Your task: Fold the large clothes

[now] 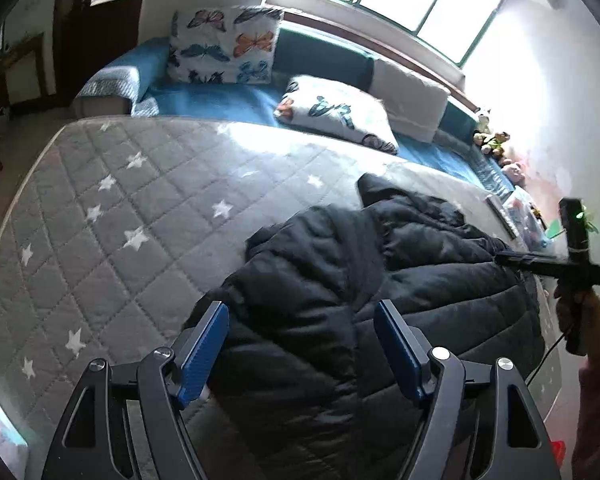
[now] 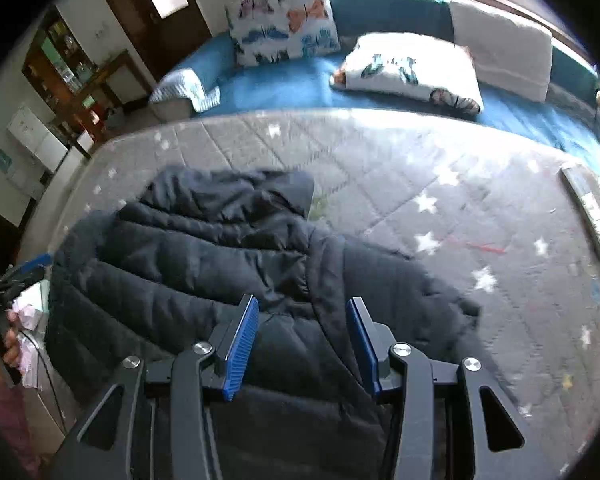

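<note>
A black puffer jacket (image 1: pixel 420 280) lies crumpled on a grey quilted mattress (image 1: pixel 100 208) printed with white stars. My left gripper (image 1: pixel 300 306) hovers over the jacket's near left part, blue pads wide apart, nothing between them. In the right wrist view the jacket (image 2: pixel 180 260) fills the lower left, its hood end towards the far side. Over the jacket's near edge my right gripper (image 2: pixel 303 301) is open, pads apart and not pressing the fabric. From the left wrist view, the right gripper (image 1: pixel 504 258) appears side-on at the jacket's right edge, held by a hand (image 1: pixel 592 320).
Beyond the mattress a blue couch (image 1: pixel 220 100) holds two butterfly pillows (image 1: pixel 224 44) and a white cushion (image 1: pixel 412 96) under a bright window. Plush toys (image 1: pixel 492 140) sit at its right end. A flat striped object (image 2: pixel 592 212) lies on the mattress's right edge. Furniture stands far left.
</note>
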`<state>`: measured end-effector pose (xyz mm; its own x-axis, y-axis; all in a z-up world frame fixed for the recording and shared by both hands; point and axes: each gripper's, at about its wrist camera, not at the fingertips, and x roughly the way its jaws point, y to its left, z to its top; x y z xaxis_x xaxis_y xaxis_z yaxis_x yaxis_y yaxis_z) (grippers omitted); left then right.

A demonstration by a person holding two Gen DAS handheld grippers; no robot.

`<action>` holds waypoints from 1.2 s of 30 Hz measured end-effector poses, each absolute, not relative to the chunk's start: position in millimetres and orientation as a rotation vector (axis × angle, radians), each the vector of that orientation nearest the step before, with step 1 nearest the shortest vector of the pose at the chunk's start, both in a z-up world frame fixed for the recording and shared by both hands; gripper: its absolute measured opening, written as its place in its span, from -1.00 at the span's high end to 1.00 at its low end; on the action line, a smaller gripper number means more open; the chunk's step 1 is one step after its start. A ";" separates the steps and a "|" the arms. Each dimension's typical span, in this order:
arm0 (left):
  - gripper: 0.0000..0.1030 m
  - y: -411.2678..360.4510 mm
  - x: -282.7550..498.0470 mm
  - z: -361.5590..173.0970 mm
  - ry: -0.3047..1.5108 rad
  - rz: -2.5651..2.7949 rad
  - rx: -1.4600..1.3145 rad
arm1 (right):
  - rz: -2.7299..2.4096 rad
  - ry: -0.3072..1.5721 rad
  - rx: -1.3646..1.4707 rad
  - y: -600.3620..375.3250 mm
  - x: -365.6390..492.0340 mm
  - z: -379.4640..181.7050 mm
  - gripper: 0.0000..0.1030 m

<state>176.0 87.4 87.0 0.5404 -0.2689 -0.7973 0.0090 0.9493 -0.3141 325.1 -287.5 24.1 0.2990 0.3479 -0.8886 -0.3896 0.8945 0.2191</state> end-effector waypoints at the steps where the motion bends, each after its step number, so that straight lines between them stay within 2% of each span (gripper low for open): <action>1: -0.58 91.1 174.6 84.8 0.995 -0.162 -0.297 | 0.474 1.193 -0.057 -286.8 329.6 12.9 0.01; 4: -0.59 105.0 169.0 75.6 1.011 -0.146 -0.371 | 0.468 1.191 -0.085 -286.9 329.7 -1.6 0.01; 10: -0.63 123.3 145.8 59.8 1.005 -0.171 -0.529 | 0.479 1.127 -0.044 -310.7 309.1 41.9 0.01; 11: -0.63 125.0 140.8 56.0 1.003 -0.180 -0.555 | 0.480 1.114 -0.037 -317.7 302.8 48.5 -0.03; 13: -0.63 127.6 131.5 49.0 1.000 -0.189 -0.599 | 0.472 1.100 -0.018 -331.9 291.3 57.9 -0.35; 18: -0.63 129.0 114.3 30.9 0.990 -0.248 -0.722 | 0.459 1.111 0.032 -367.7 261.9 61.8 -0.43; 25: -0.66 123.4 96.0 24.7 0.912 -0.301 -0.821 | 0.490 1.172 0.187 -400.3 244.7 29.2 -0.46; 28: -0.74 120.9 92.3 21.7 0.896 -0.312 -0.829 | 0.520 1.216 0.246 -401.1 246.3 6.0 -0.47; 32: -0.76 113.9 91.4 13.4 0.921 -0.312 -0.807 | 0.584 1.235 0.361 -403.7 254.1 -15.8 -0.63; 34: -0.78 109.9 94.9 7.8 0.943 -0.306 -0.794 | 0.611 1.245 0.418 -404.4 261.4 -26.3 -0.83; 36: -0.82 107.0 98.6 -0.5 0.957 -0.309 -0.806 | 0.639 1.250 0.449 -403.3 267.2 -34.3 -0.90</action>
